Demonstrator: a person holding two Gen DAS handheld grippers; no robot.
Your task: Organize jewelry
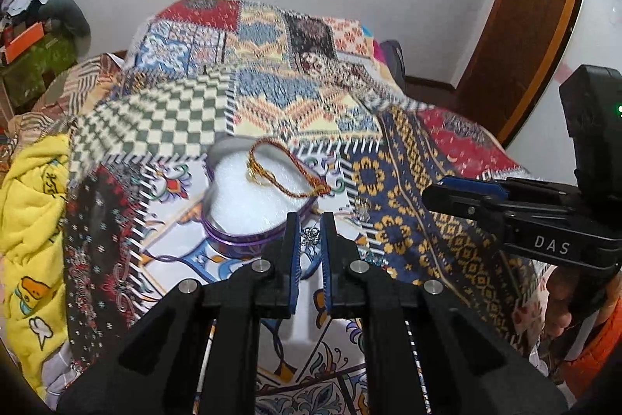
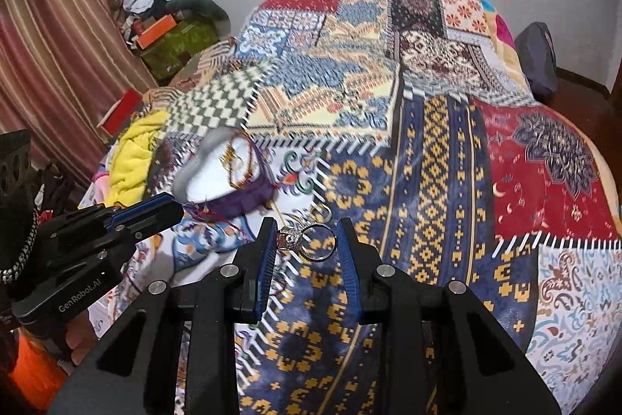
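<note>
Patchwork-printed bedding (image 1: 311, 96) in blue, red, yellow and green-checked panels covers a bed that fills both views, with a white wall behind, a dark wooden door frame (image 1: 536, 26) at the right and striped curtains (image 2: 50, 37) at the left. On the cover sits a heart-shaped purple tin lined with white foam (image 1: 248, 197), and a braided red-and-gold cord bracelet (image 1: 283, 166) lies looped across the foam. A crumpled yellow cartoon-print cloth (image 1: 31, 212) lies at the bed's left edge.

The left gripper (image 1: 311, 232), black with blue pads, hangs just in front of the tin with its jaws drawn nearly together and nothing between them. Its side reads "GenRobot.AI" in the right wrist view.

The right gripper (image 2: 307, 240) has its jaws partly apart, clamped on a silver ring with an ornate stone-set head (image 2: 307, 240): the head rests against the left pad and the band reaches to the right pad, above the blue-and-gold panel. Its body carries the letters "DAS" in the left wrist view. More small jewellery (image 2: 320, 211) lies on the cover just beside the tin, too blurred to identify.
</note>
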